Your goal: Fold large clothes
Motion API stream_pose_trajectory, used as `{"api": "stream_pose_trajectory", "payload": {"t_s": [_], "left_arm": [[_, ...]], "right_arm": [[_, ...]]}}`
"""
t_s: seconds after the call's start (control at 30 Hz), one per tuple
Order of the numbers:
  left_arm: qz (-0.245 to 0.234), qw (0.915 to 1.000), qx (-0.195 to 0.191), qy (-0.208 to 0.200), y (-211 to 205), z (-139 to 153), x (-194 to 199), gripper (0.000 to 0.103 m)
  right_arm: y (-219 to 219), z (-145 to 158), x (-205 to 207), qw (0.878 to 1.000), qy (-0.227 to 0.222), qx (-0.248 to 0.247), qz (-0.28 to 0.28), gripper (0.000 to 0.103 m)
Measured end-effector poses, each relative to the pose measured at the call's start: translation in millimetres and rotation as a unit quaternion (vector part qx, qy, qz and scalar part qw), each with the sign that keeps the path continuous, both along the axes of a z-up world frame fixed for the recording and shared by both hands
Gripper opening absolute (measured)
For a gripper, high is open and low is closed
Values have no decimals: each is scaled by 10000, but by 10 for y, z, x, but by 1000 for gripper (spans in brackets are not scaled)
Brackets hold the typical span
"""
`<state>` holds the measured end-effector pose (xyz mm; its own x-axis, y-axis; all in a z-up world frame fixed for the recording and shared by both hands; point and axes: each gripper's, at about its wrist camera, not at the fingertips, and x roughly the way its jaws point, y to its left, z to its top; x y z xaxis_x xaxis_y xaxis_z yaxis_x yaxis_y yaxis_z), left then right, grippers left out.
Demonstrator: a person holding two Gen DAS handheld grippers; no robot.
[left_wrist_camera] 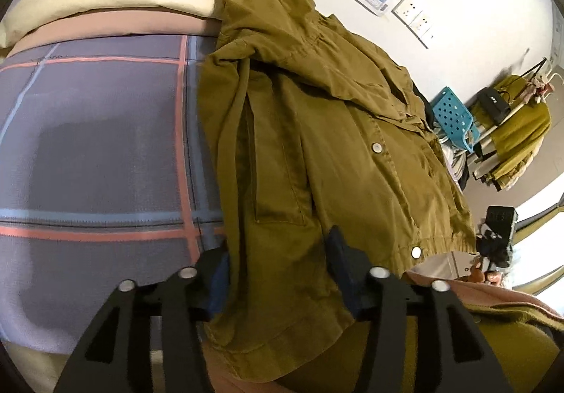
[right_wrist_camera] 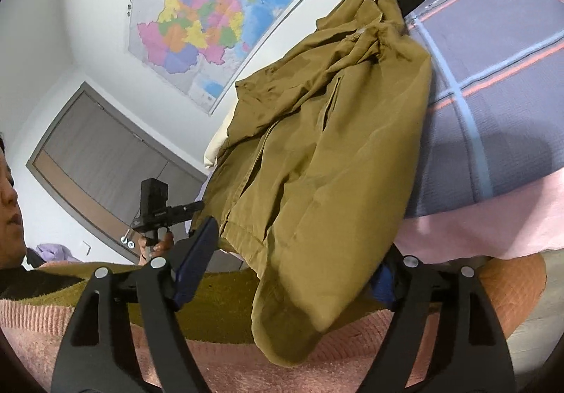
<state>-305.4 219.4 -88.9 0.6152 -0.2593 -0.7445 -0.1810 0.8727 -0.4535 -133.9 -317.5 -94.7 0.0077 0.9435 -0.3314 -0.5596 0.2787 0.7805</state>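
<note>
Olive-brown cotton jacket [left_wrist_camera: 317, 132] lying half-folded along bed [left_wrist_camera: 88, 146] edge, hem overhanging near edge. Left gripper [left_wrist_camera: 278, 273] and right gripper [right_wrist_camera: 292, 262]: fingers apart, straddling hem, not clamped. Step: between folds. Next: close on hem, carry toward collar.

Both tongs, left [left_wrist_camera: 278, 273] and right [right_wrist_camera: 289, 252], have black angular arms, silver round screws and dark blue pads. The person wears a pink ribbed garment [right_wrist_camera: 53, 322].
</note>
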Motion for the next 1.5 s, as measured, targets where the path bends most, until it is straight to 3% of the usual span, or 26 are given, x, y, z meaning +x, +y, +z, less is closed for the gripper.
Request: {"api": "stream_pose_trajectory", "payload": {"t_s": [0.03,0.07,0.1,0.13,0.17,0.2,0.23,0.27,0.33,0.37,0.63,0.77,0.87,1.07,1.3,1.5], "left_arm": [[-90,9999,-83,-31,-20,12,-10,72],[-199,9997,-93,-62,-61,25,-11,78],[-262,9996,-20,-68,-107,32,-6,77],[-329,9993,148,-41,-171,30,11,73],[-348,9987,383,1,-234,25,34,59],[-329,9980,538,13,-260,23,37,52],[-338,9970,696,17,-285,26,45,39],[-341,9968,719,-26,-294,34,46,29],[-264,9970,699,-202,-295,103,26,19],[-226,9971,642,-341,-284,162,7,15],[-28,9940,152,-1085,-152,628,-206,12],[65,9937,124,-1111,-118,628,-286,12],[107,9945,-128,-1035,-67,552,-274,11],[174,9869,-241,-1583,-5,859,-388,12],[179,9888,-505,-1391,146,853,-164,12],[163,9896,-443,-1356,271,1096,48,14]], "right_arm": [[21,2,-7,10000,-8,25,48,67],[36,6,-12,9999,-13,67,80,63],[46,12,-13,9999,-34,99,136,53],[61,24,-17,9998,-115,47,127,43],[73,30,-16,9998,-182,-20,89,37],[87,41,-16,9997,-243,-71,35,21],[99,51,-8,9995,-271,-142,-37,12],[99,55,-4,9995,-263,-141,-93,10],[78,115,-12,9994,-301,12,-178,7],[61,191,-26,9989,-373,172,-205,6],[-1,764,-102,9893,-1067,955,-274,5],[11,830,-126,9876,-1154,1059,-70,5],[-37,787,-92,9889,-973,1124,-90,5],[-218,1004,-137,9804,-1207,1544,-184,5],[-174,1033,132,9844,-960,1444,-309,5],[-31,1292,447,9837,-1025,1446,-305,5]]}}
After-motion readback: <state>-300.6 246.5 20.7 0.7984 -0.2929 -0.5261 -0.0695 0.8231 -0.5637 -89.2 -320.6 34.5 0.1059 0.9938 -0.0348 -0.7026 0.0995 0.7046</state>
